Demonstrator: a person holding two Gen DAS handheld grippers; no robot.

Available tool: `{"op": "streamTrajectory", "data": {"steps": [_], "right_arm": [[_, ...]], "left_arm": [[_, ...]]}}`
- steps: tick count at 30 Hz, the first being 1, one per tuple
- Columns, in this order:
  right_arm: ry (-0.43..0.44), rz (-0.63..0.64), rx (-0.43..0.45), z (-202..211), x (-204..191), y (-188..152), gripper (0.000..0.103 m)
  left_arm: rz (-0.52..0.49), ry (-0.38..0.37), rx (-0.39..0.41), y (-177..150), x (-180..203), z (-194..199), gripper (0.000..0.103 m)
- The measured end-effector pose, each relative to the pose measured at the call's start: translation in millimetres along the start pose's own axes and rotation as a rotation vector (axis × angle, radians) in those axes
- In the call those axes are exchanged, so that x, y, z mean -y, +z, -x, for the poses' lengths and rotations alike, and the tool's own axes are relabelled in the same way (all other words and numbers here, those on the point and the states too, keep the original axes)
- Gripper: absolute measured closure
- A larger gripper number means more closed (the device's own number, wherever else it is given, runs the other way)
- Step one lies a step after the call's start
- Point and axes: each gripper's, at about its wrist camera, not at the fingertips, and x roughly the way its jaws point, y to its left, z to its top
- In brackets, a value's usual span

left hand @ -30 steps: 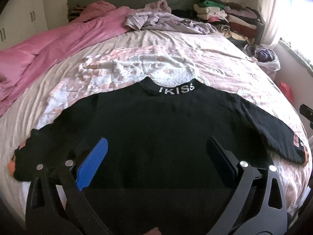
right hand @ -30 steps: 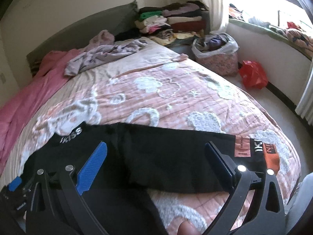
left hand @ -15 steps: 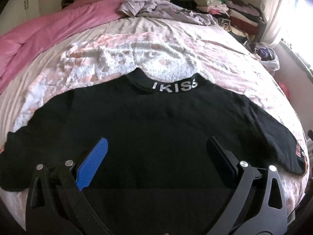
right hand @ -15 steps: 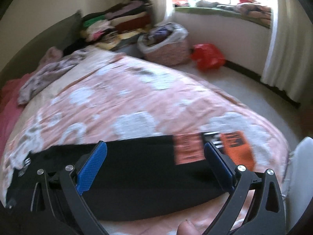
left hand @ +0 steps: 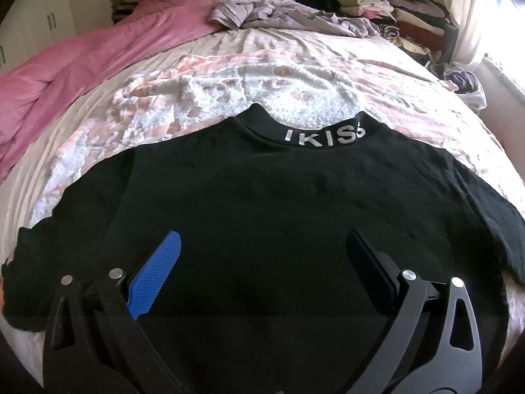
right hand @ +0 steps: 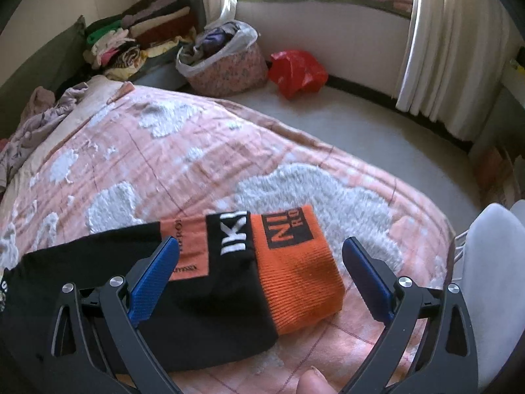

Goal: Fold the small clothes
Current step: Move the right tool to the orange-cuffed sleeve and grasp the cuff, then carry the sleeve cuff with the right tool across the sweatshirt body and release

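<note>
A black long-sleeved top [left hand: 279, 203] lies flat on the bed, its collar with white letters [left hand: 323, 134] pointing away and both sleeves spread out. My left gripper [left hand: 262, 246] hovers open over the lower middle of the top, holding nothing. The right wrist view shows the top's right sleeve [right hand: 98, 269] ending in an orange cuff [right hand: 295, 282] with black and white lettering. Over that cuff my right gripper [right hand: 259, 249] stands open, one finger on each side of it and nothing clamped.
The bed has a pink and white quilt [right hand: 164, 151]. A pink duvet [left hand: 82, 59] and a lilac garment [left hand: 288, 16] lie at its far end. Beyond are stacked folded clothes [left hand: 387, 10], a fabric basket [right hand: 226, 62], a red bag [right hand: 295, 72] and a white chair [right hand: 489, 289].
My right gripper has swung right along the sleeve and come down over the orange cuff. My left gripper has crept closer over the top's body.
</note>
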Motion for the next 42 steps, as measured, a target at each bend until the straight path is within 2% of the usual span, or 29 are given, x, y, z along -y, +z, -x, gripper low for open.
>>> {"op": "streamTrajectory", "data": {"steps": [3,4,5,6,7,8,10,16,19,22,25,26,27,28,29,30,34,35,38,39,41,42], "right_arm": [[0.023,-0.012,-0.008,-2.5,3.0,-3.1,0.005],[0.036,-0.016,-0.019,-3.7,3.6,-3.9,0.018],[0.048,-0.021,-0.031,-4.7,3.9,-4.7,0.042],[0.059,-0.023,-0.034,-3.7,3.6,-5.4,0.05],[0.082,-0.012,-0.023,-0.1,2.3,-5.5,0.064],[0.115,-0.004,-0.015,4.4,0.6,-4.8,0.083],[0.229,0.017,0.016,21.5,-8.5,-4.0,0.103],[0.473,0.183,0.092,79.9,-68.3,-9.0,0.103],[0.526,0.263,0.124,102.7,-99.1,-13.2,0.103],[0.491,0.299,0.166,114.5,-110.0,-15.0,0.103],[0.423,0.264,0.138,99.6,-96.7,-9.2,0.102],[0.395,0.242,0.136,94.7,-88.2,-10.0,0.09],[0.326,0.209,0.13,85.6,-75.1,-8.9,0.076],[0.26,0.196,0.132,78.4,-65.7,-8.2,0.04],[0.194,0.191,0.14,72.8,-57.0,-9.0,0.026],[0.133,0.179,0.143,65.3,-44.3,-9.4,0.026],[0.021,0.112,0.082,36.7,-3.9,-14.2,0.026],[0.008,0.1,0.064,30.4,2.6,-15.1,0.021],[0.025,0.093,-0.017,6.9,13.3,-19.0,0.021],[0.052,0.086,-0.046,-0.7,13.7,-22.2,0.026],[0.078,0.103,-0.062,-7.3,10.4,-27.1,0.059],[0.099,0.13,-0.048,-2.6,4.6,-28.9,0.064]], "left_arm": [[-0.003,-0.003,0.0,-0.1,-0.3,-0.2,0.009],[-0.006,0.0,0.001,-0.7,-0.3,-0.5,0.009],[-0.011,0.004,0.001,-0.9,-0.4,-1.2,0.009],[-0.013,0.005,0.001,-1.1,0.4,-1.6,0.009],[-0.014,0.005,0.001,-1.7,0.3,-1.9,0.009],[-0.012,0.003,-0.001,-1.6,0.4,-1.8,0.009],[-0.007,-0.002,0.001,-1.9,-0.1,-1.5,0.009],[-0.003,-0.009,0.006,-2.5,-1.2,1.7,0.009],[-0.006,-0.008,0.011,-3.0,-4.2,5.8,0.009],[-0.007,-0.009,0.017,-3.7,-8.0,10.2,0.009],[-0.008,-0.014,0.023,-3.7,-12.4,13.1,0.009],[-0.011,-0.013,0.025,-3.8,-13.0,13.7,0.009],[-0.012,-0.009,0.025,-3.9,-14.0,13.8,0.009],[-0.011,-0.008,0.023,-4.3,-15.1,13.6,0.009],[-0.007,-0.01,0.02,-4.4,-16.1,13.1,0.009],[-0.004,-0.014,0.016,-4.6,-17.2,12.5,0.009],[-0.007,-0.019,-0.001,-7.3,-15.2,9.3,0.009],[-0.011,-0.025,-0.009,-9.0,-12.8,8.7,0.009],[-0.035,-0.043,-0.016,-16.5,-3.2,10.4,0.009],[-0.042,-0.046,-0.016,-18.5,-0.2,11.4,0.009],[-0.052,-0.058,-0.018,-21.7,5.9,13.3,0.009],[-0.058,-0.064,-0.018,-23.6,9.6,15.1,0.009]]}}
